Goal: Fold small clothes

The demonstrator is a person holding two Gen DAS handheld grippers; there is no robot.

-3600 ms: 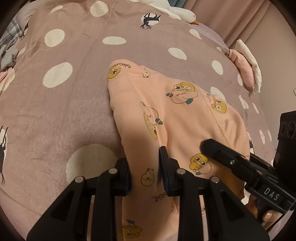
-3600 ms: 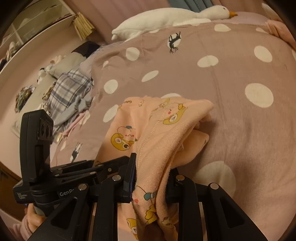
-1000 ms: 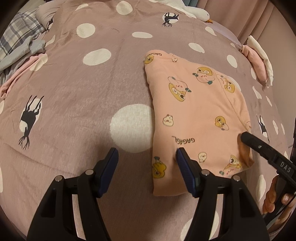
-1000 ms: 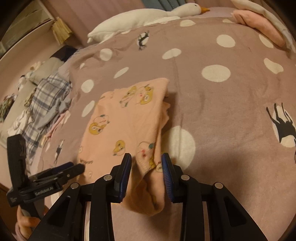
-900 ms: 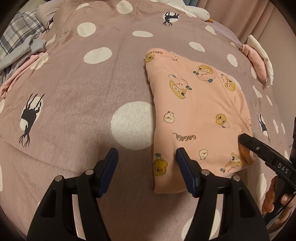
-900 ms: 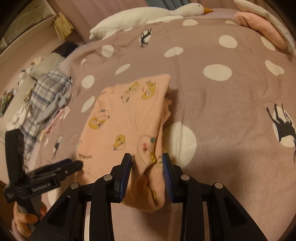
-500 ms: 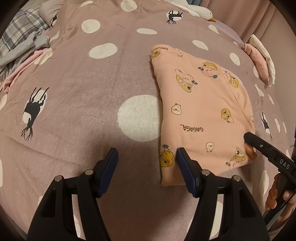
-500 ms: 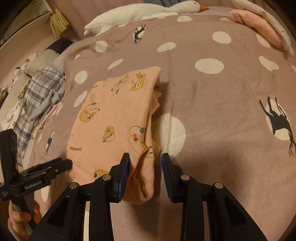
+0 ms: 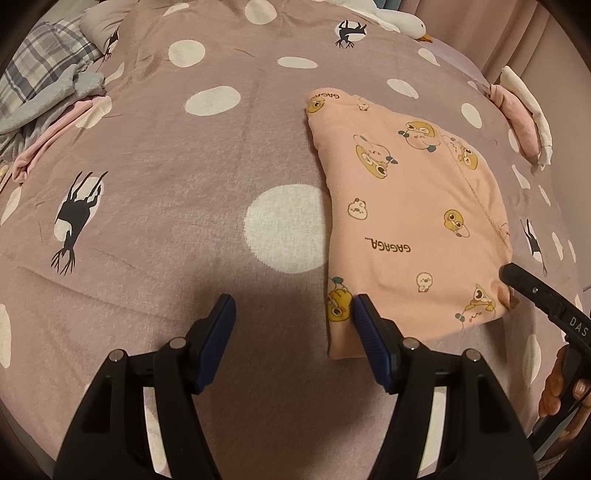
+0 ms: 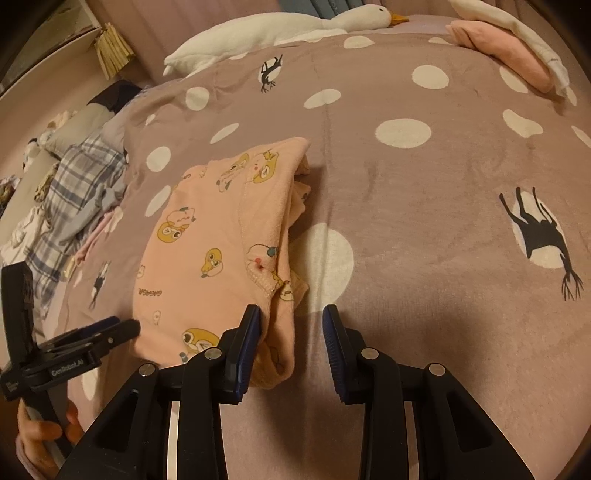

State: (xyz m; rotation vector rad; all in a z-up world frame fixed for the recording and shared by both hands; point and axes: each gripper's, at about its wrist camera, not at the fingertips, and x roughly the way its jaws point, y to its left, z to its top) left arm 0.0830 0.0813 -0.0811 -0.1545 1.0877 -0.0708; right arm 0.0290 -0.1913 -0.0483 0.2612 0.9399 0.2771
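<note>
A small peach garment (image 9: 413, 229) printed with cartoon ducks and "GAGAGA" lies folded flat on the bedspread (image 9: 184, 184). My left gripper (image 9: 293, 314) is open and hovers just off the garment's near left corner; its right finger (image 9: 365, 317) overlaps that edge, and only bedspread shows between the fingers. In the right wrist view the garment (image 10: 221, 236) shows its layered right edge. My right gripper (image 10: 291, 328) is open at the near right corner, with a bit of cloth beside its left finger (image 10: 251, 328) and no pad pressing.
The mauve bedspread has white dots and black deer prints. A heap of plaid and grey clothes (image 9: 40, 85) lies at the far left. A white goose plush (image 10: 280, 26) lies along the far edge, and folded pink and white clothes (image 10: 506, 48) sit at the far right.
Some seconds ago both grippers were shut on the lifted garment; now it lies flat and released. Over the last second both grippers have barely shifted.
</note>
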